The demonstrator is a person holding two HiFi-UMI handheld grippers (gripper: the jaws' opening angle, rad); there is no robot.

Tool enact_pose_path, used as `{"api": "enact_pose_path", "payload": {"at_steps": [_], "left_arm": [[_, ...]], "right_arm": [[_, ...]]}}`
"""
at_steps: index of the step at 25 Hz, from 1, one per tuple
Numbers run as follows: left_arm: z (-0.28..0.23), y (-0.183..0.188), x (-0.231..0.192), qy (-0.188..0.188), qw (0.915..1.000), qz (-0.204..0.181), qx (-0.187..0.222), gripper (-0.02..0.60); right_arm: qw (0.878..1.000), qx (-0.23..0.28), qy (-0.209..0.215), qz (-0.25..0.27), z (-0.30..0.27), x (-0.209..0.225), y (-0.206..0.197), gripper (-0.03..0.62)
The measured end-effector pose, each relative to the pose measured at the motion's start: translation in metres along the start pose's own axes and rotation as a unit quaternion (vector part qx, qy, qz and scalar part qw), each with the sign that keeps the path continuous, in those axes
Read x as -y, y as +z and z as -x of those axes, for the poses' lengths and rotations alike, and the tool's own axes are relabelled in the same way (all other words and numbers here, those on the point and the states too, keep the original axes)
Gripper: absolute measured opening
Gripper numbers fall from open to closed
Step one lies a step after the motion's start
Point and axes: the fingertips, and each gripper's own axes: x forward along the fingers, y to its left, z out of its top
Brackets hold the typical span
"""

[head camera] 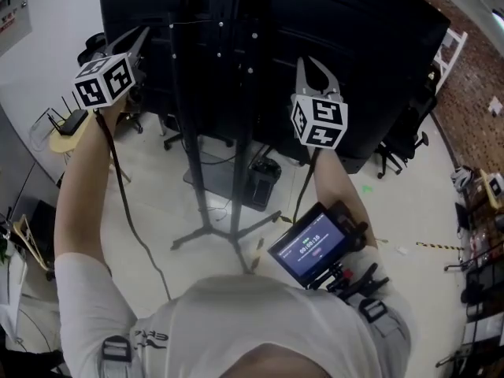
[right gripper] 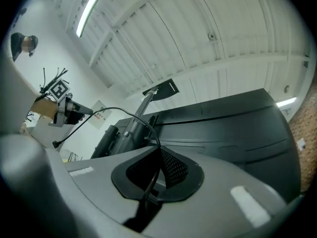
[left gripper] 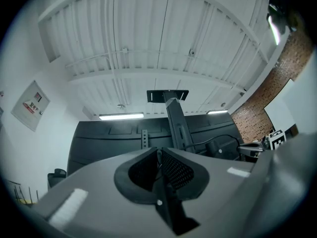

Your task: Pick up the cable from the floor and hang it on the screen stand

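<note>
The cable [right gripper: 115,108] is thin, black and matt, rubber-like. The right gripper [right gripper: 159,148] has a smooth matt grey plastic shell and black mesh-textured pads [right gripper: 173,167]. The screen stand [head camera: 235,179] is matt black metal.

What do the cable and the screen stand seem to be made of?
Cable: black, matte, probably a rubber or plastic sheath; it curves in a loose arc. Screen stand: likely metal, dark matte paint; thin straight poles and splayed legs look rigid.

The pale floor [head camera: 378,211] holds the stand legs [head camera: 236,235]. A black box [head camera: 262,181] sits at their one o'clock.
</note>
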Motion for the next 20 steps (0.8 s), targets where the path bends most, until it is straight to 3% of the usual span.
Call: {"api": "enact_pose_path", "payload": {"at_steps": [8, 20], "left_arm": [[-0.055, -0.001, -0.035, -0.053, 0.9983, 0.017, 0.017, 0.032], [-0.108, -0.028, -0.075, -0.072, 0.9967, 0.035, 0.014, 0.032]], "right_arm": [[0.996, -0.033, -0.067, 0.046, -0.038, 0.004, 0.02, 0.023], [0.974, -0.101, -0.124, 0.159, -0.078, -0.004, 0.029, 0.023]]}}
